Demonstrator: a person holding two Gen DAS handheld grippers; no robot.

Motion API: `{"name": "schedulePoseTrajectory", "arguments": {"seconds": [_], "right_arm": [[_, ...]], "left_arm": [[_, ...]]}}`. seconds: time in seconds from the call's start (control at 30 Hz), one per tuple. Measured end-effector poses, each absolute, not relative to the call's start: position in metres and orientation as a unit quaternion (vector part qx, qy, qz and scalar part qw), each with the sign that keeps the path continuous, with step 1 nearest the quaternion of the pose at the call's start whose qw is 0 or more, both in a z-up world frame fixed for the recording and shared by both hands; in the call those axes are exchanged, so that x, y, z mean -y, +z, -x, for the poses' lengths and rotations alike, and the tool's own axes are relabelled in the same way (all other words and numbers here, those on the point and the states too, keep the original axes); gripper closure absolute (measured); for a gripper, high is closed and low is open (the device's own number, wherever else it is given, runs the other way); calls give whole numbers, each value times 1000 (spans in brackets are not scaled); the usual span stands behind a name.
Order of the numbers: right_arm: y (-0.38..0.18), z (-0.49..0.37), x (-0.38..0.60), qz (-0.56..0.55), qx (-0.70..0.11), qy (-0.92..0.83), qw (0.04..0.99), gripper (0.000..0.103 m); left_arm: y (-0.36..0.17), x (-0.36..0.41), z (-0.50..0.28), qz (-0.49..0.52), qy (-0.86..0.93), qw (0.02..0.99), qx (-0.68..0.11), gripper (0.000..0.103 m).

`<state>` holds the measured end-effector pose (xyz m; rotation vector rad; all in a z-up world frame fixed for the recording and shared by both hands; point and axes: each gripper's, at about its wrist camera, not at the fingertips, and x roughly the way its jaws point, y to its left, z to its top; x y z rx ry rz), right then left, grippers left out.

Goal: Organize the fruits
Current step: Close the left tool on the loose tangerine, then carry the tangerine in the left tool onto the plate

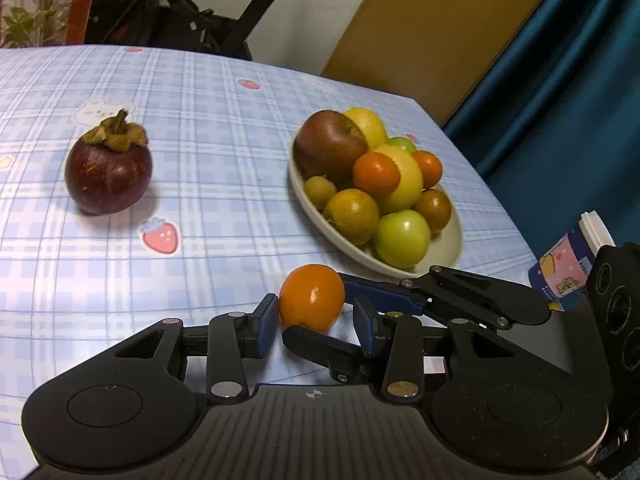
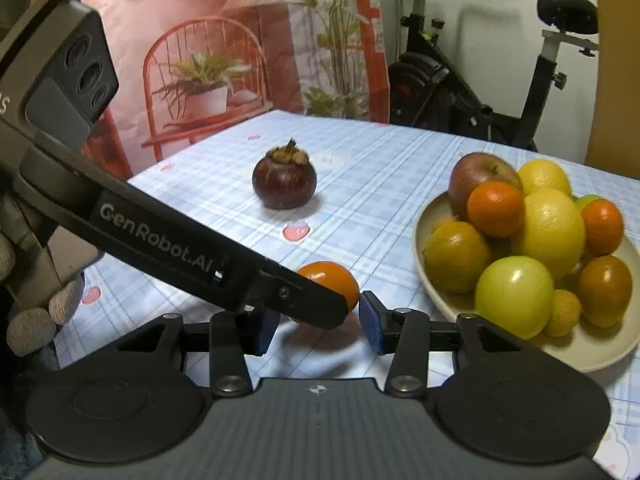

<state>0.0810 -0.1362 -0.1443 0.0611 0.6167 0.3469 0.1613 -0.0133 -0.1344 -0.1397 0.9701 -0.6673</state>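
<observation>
A small orange [image 1: 312,296] rests on the checked tablecloth, just in front of a cream bowl [image 1: 448,244] piled with several fruits. My left gripper [image 1: 316,303] has a blue pad on each side of the orange; the left pad touches it and a thin gap shows at the right pad. My right gripper [image 1: 317,305] reaches in from the right, one finger behind the orange and one in front. In the right wrist view the orange [image 2: 332,276] lies between the right gripper's [image 2: 319,306] pads, partly hidden by the left gripper's finger [image 2: 312,304]. A mangosteen [image 1: 108,172] stands alone further back.
The bowl [image 2: 592,348] sits at the right of the right wrist view and the mangosteen [image 2: 284,182] in the middle. A small printed carton [image 1: 564,264] stands near the table's right edge. An exercise bike [image 2: 480,80] is behind the table. A gloved hand [image 2: 28,320] holds the left gripper.
</observation>
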Motion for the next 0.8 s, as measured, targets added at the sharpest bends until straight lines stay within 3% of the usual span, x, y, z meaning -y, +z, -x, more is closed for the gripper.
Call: {"name": "schedulePoseTrajectory", "arguments": {"seconds": [0.8], "right_arm": [[-121,-42,182,-101,-226,110,963,57]], "left_arm": [[-101,83,-152,-5,-348,843,-410,61]]}}
